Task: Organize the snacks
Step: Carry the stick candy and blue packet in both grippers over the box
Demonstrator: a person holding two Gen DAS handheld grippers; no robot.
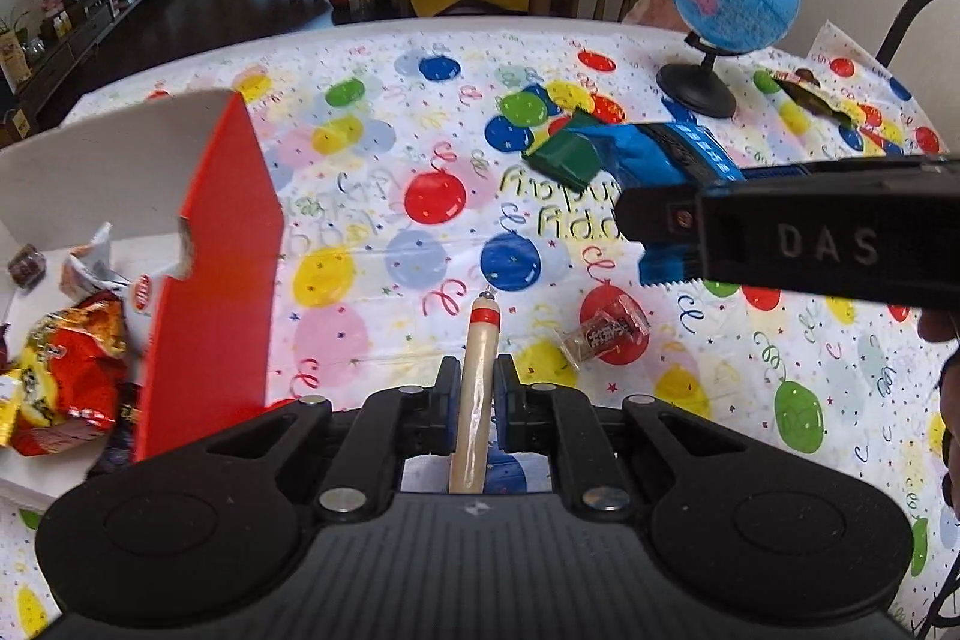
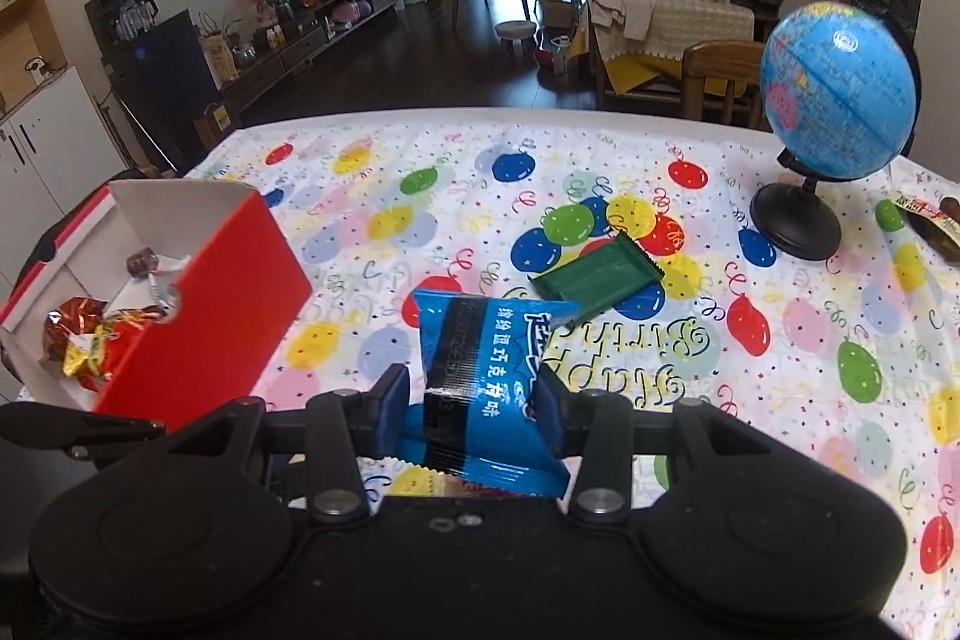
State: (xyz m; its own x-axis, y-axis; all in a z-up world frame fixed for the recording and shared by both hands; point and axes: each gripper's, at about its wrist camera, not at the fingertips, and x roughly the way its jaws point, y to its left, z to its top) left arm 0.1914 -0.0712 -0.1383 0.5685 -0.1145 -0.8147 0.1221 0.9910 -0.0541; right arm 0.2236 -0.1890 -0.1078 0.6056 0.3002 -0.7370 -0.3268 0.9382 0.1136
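The left hand-held gripper (image 1: 474, 403) is closed on a sausage stick (image 1: 477, 388); the right hand-held gripper (image 2: 474, 415) is clamped on a blue snack packet (image 2: 486, 376), both above the counter (image 2: 780, 370). Carry each over the red box (image 2: 210, 316) on the left, clearing its wall, and release low among the snacks already inside.

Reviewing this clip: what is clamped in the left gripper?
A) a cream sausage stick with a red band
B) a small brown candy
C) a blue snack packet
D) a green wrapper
A: the left gripper is closed on the cream sausage stick; the blue snack packet sits in the right gripper.
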